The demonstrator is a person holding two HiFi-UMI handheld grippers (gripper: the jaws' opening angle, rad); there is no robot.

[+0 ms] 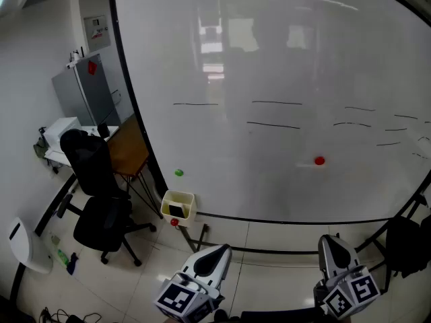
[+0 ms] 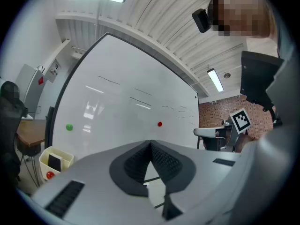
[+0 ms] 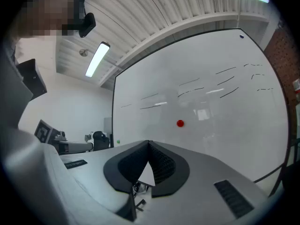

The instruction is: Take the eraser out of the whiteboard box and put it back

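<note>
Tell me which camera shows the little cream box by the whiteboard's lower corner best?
The head view: it looks down into the cream box, with the dark eraser visible inside. The left gripper view shows the box small and low at its left edge. The right gripper view doesn't show it.

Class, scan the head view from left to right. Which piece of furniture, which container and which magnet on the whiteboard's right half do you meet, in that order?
Black swivel office chair → cream plastic whiteboard box → red round magnet.

All three views toward the whiteboard (image 1: 269,66), apparently from nearby
</note>
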